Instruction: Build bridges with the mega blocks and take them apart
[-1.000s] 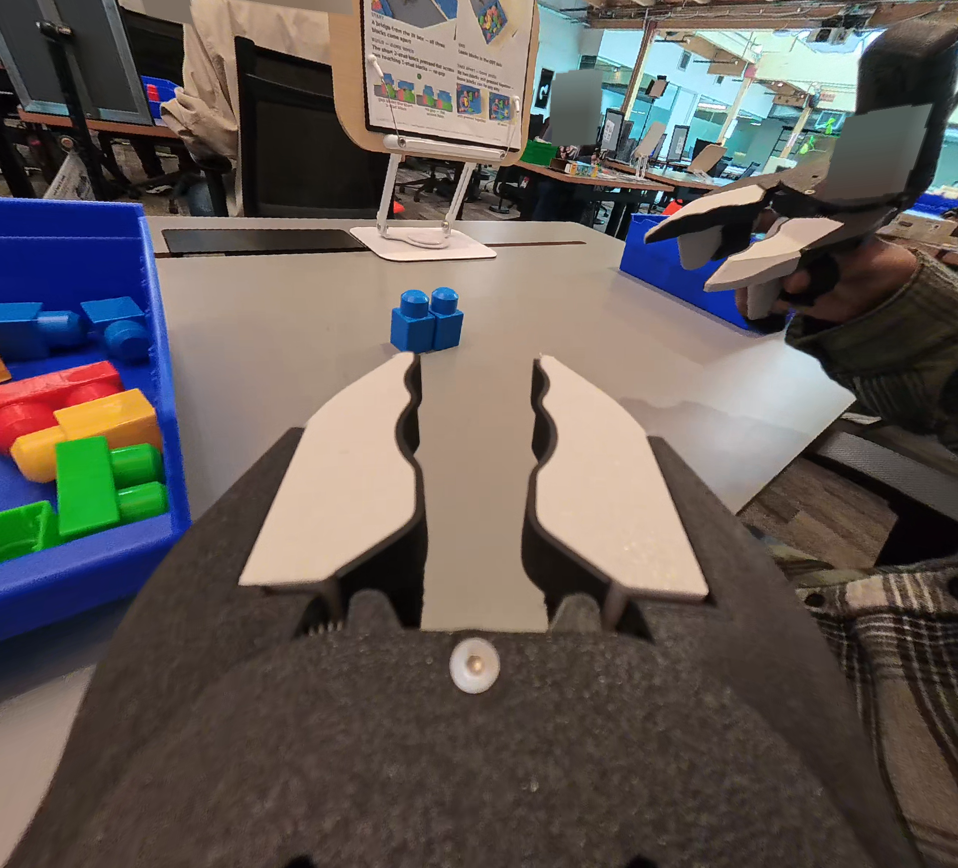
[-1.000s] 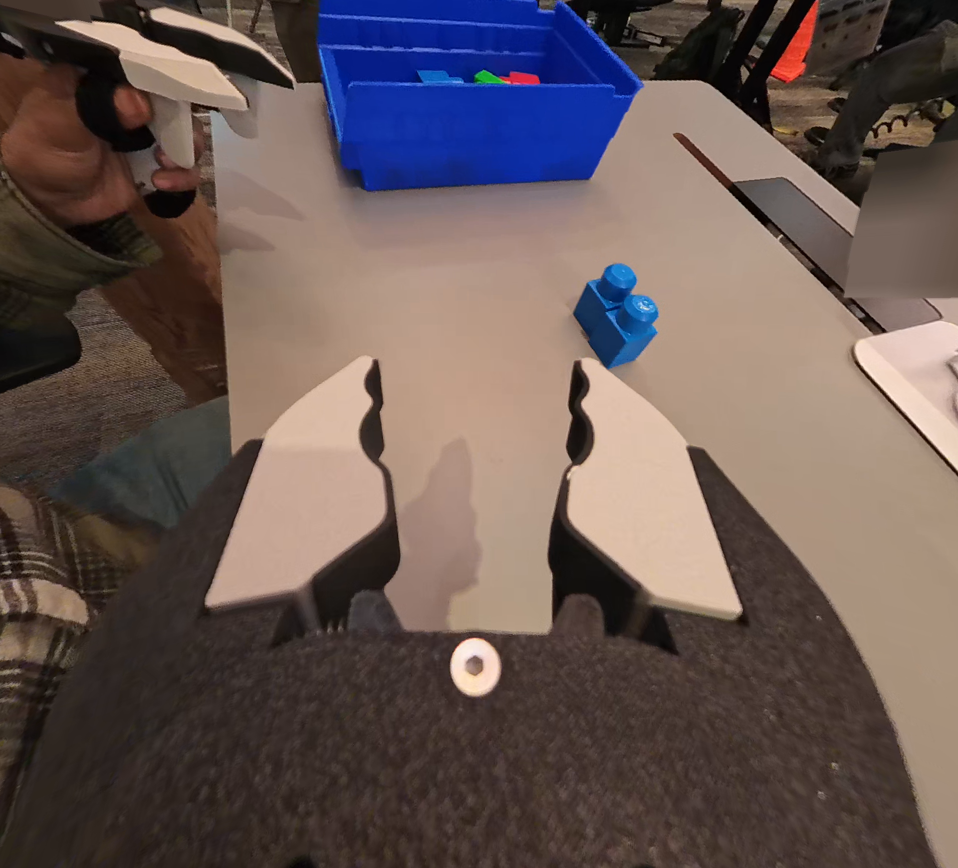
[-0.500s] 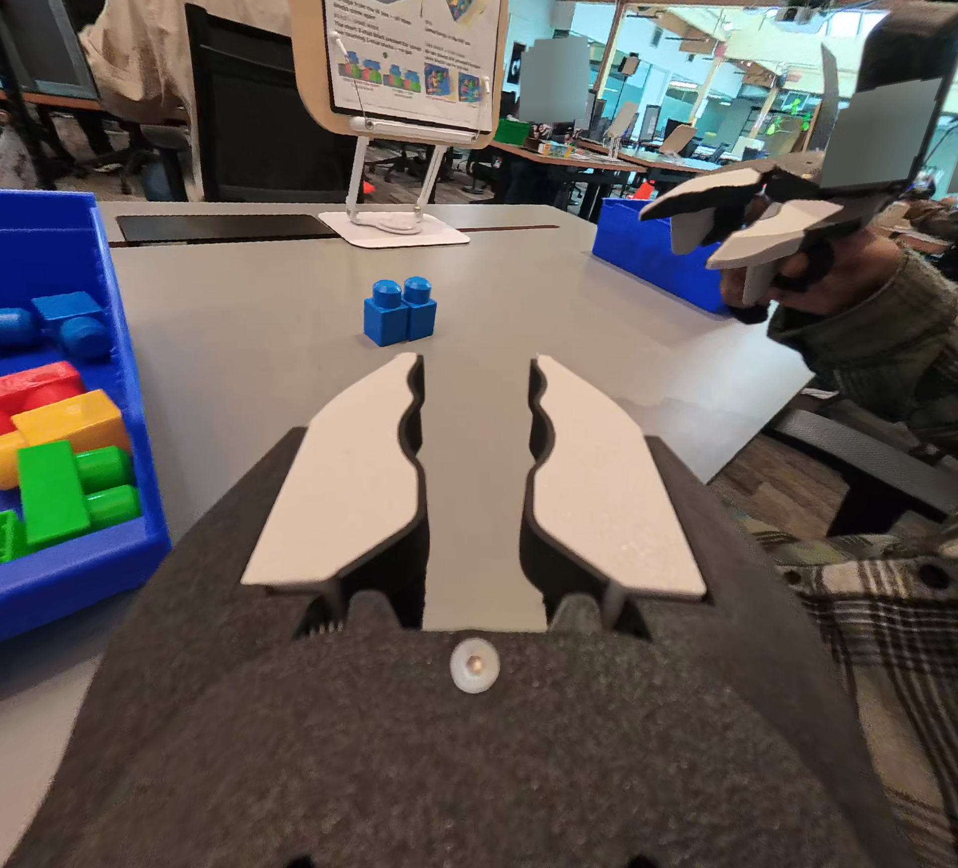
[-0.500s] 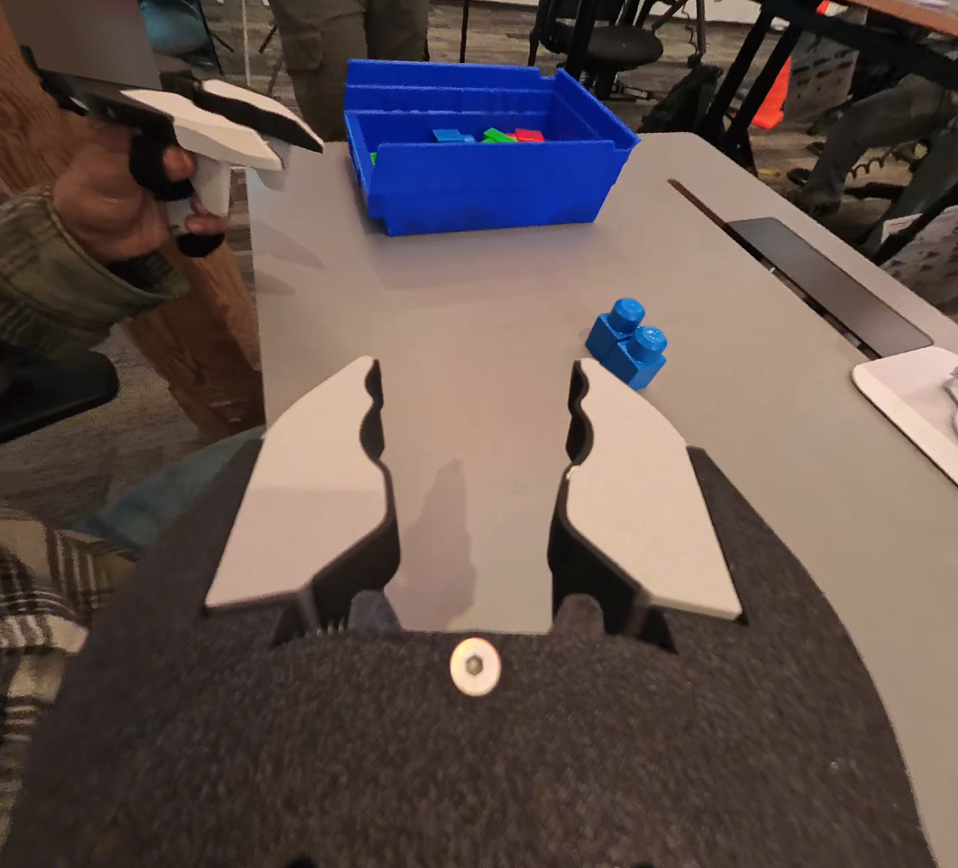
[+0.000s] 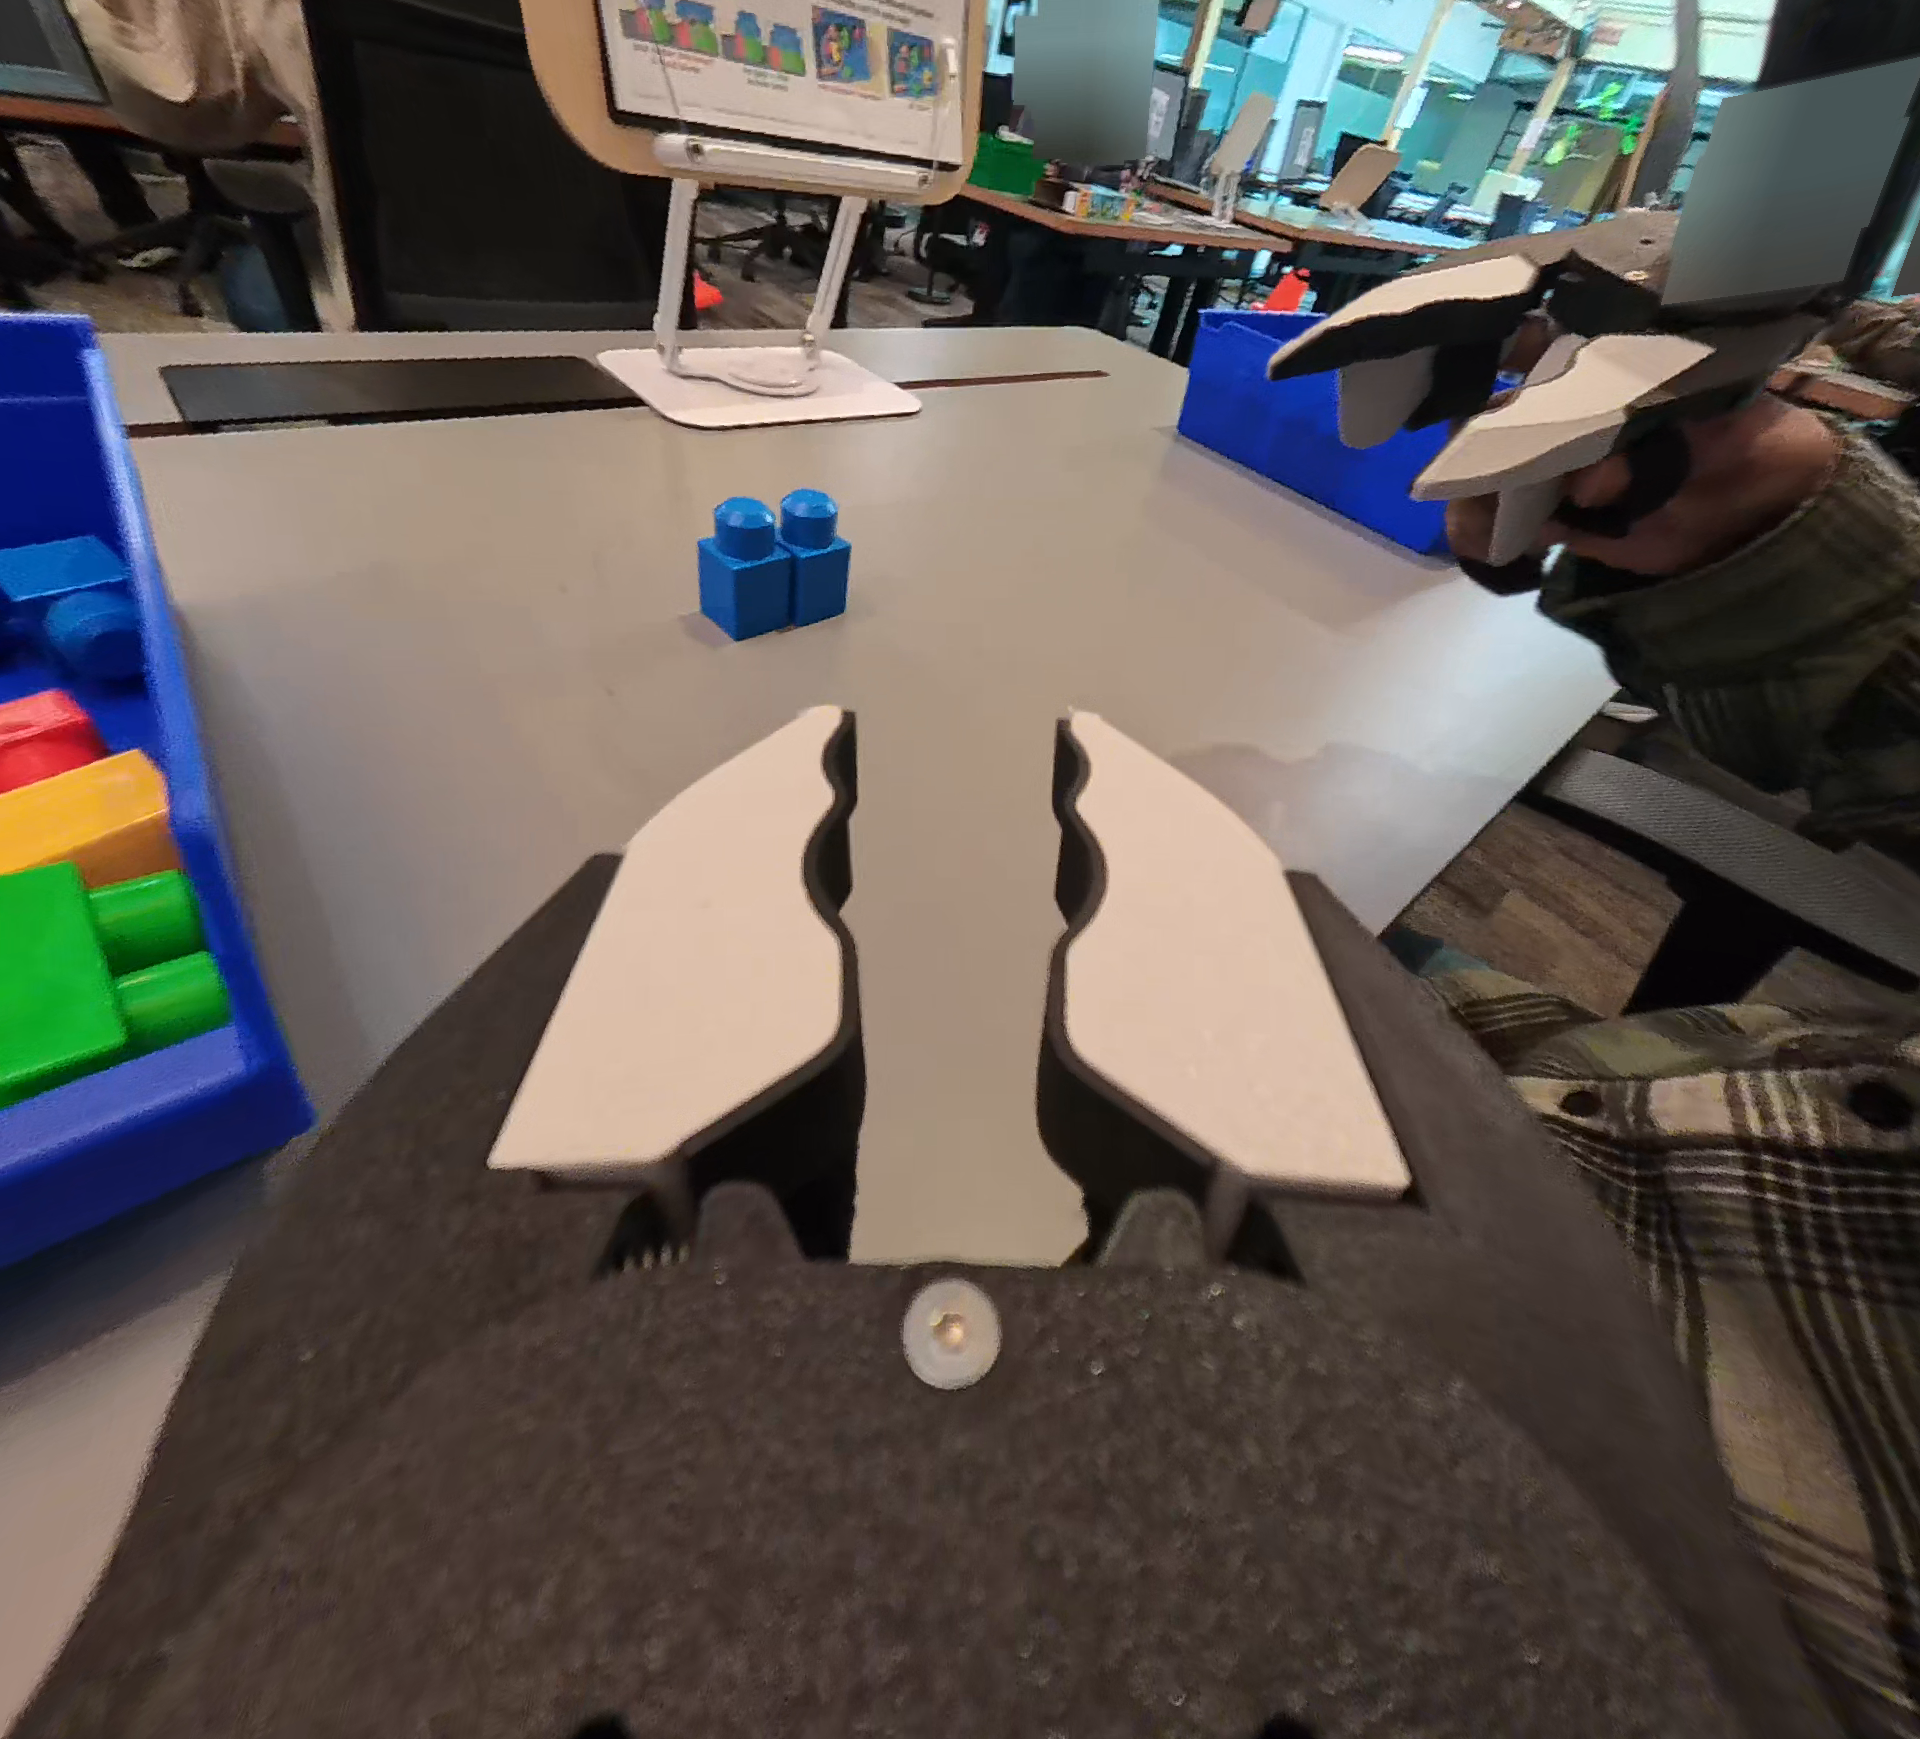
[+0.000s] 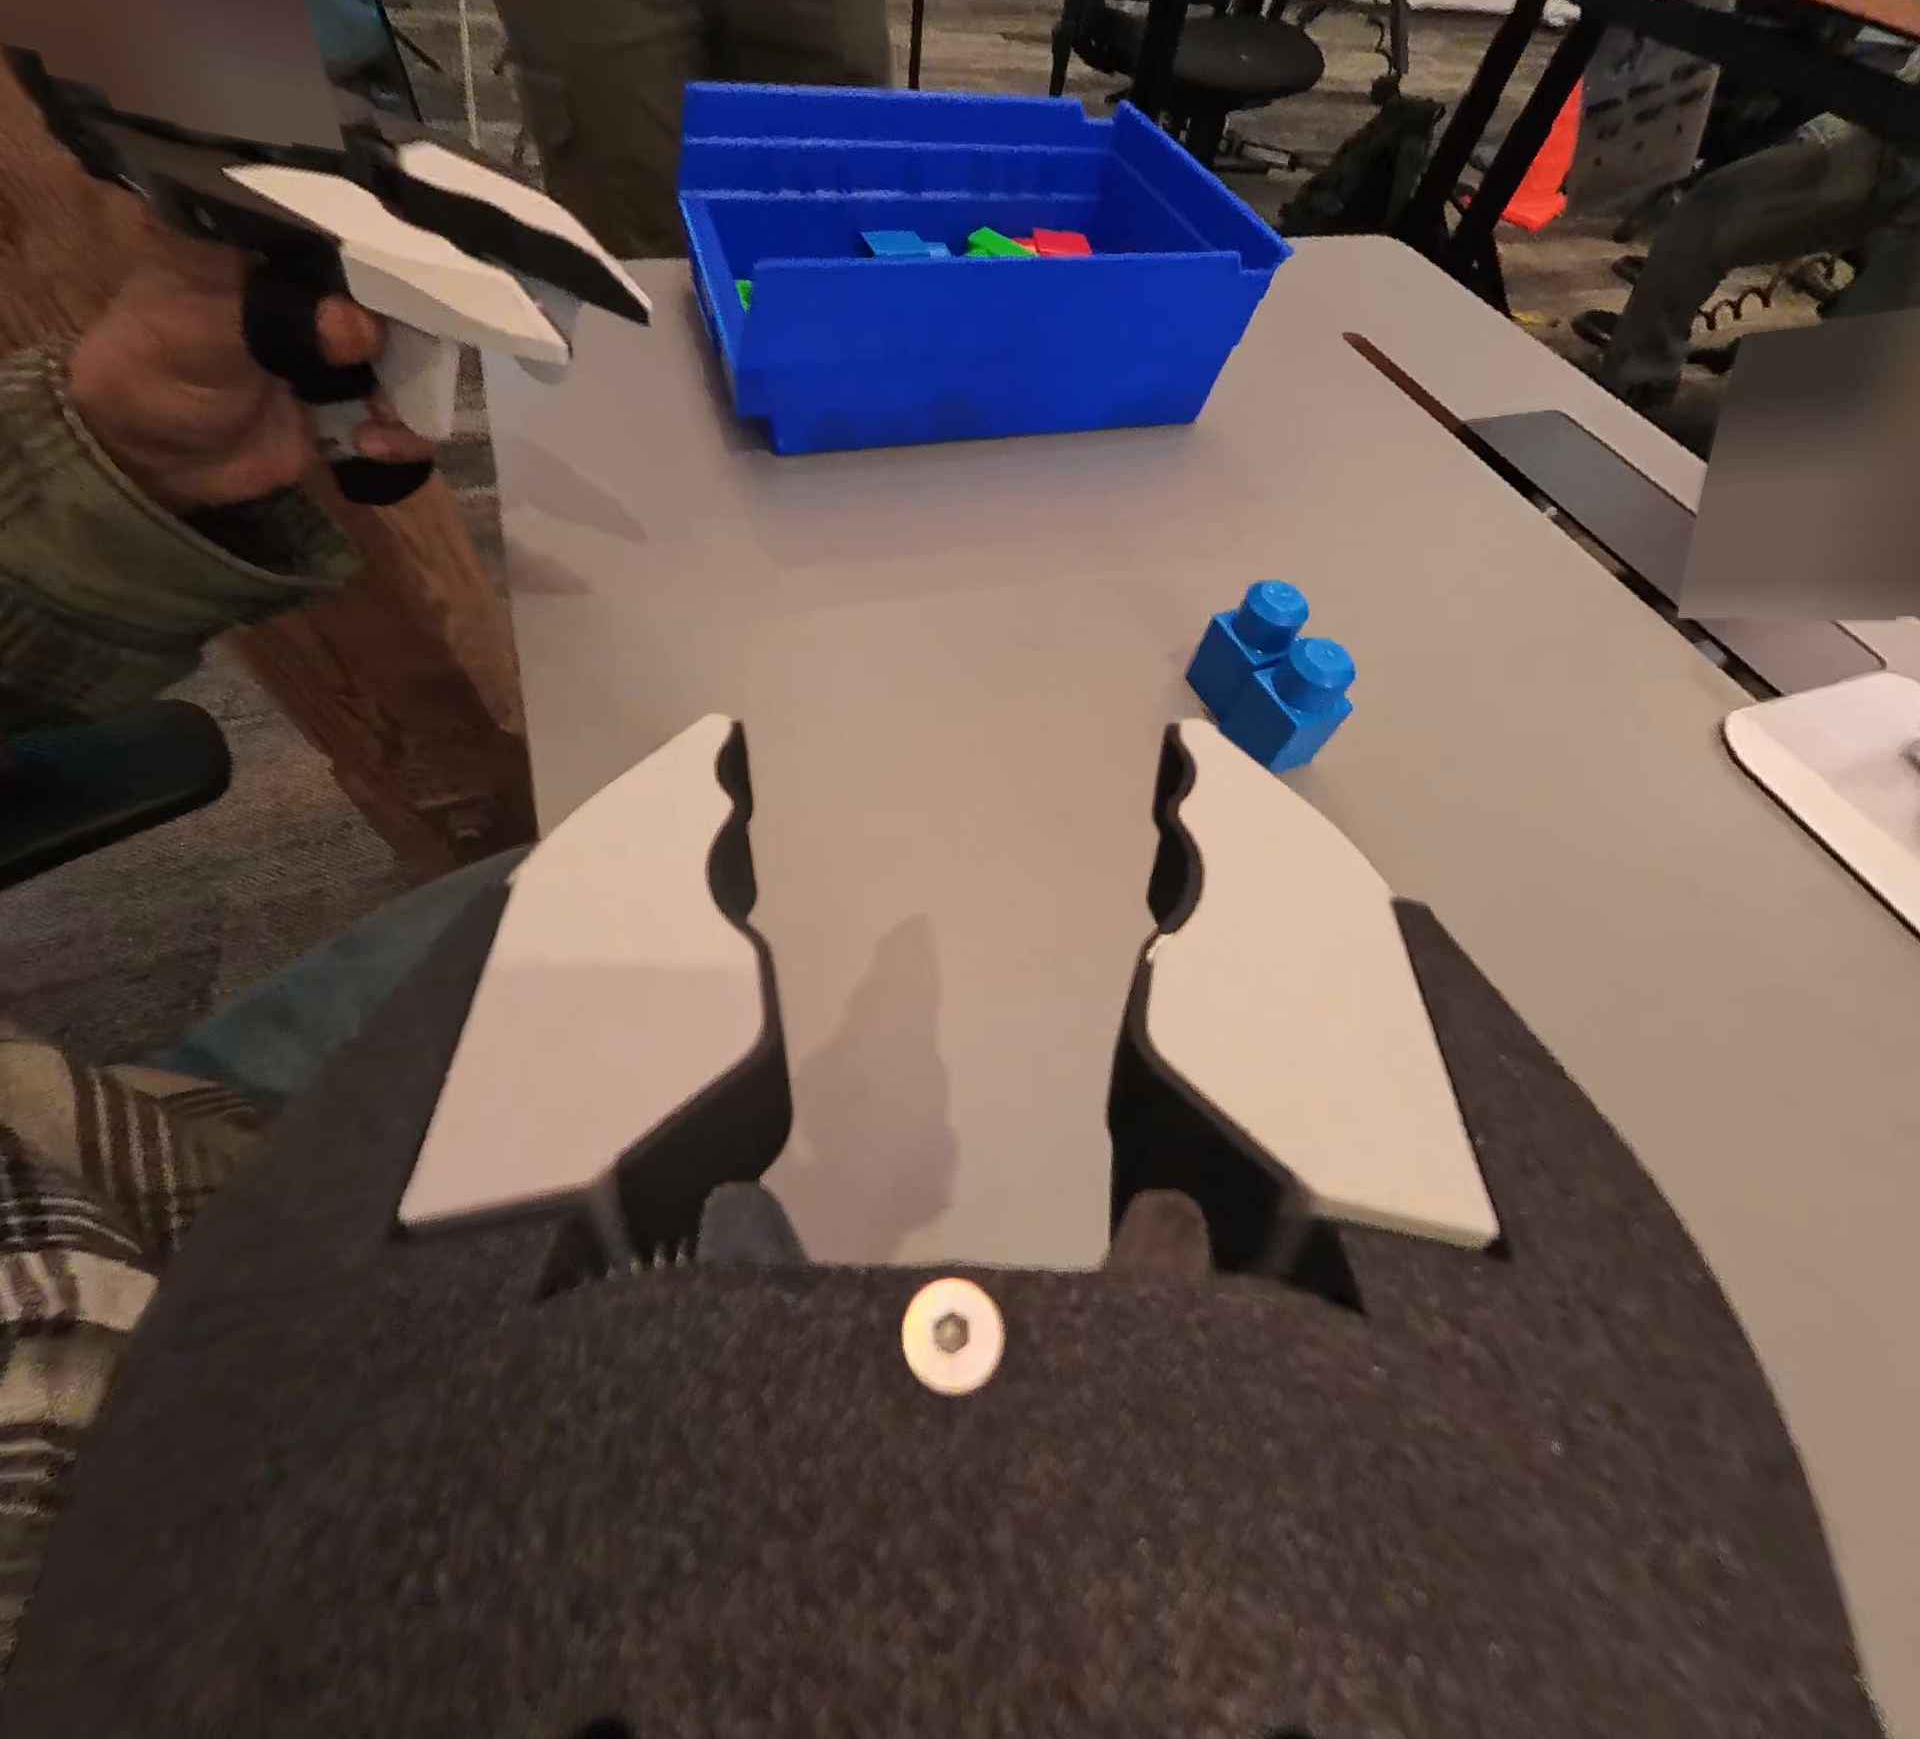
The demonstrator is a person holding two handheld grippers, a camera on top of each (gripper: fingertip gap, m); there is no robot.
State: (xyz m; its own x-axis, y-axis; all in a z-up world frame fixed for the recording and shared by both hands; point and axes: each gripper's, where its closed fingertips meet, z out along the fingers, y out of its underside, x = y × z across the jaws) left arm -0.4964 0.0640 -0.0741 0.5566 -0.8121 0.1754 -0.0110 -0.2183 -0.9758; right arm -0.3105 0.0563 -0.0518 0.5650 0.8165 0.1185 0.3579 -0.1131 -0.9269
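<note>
A small blue plastic two-stud block stands upright on the smooth grey tabletop, alone near its middle, studs up. The left gripper hovers short of it with its white fingers parted and nothing between them; the block sits ahead and slightly left of the gap, with bare tabletop between. The right gripper is likewise spread wide and empty, the block lying just past its right fingertip, apart from it. A blue plastic bin at the left edge holds green, yellow, red and blue blocks. A second blue bin sits at the far right edge. A white stand bearing an illustrated sheet stands behind the block, beside a dark flat panel.
</note>
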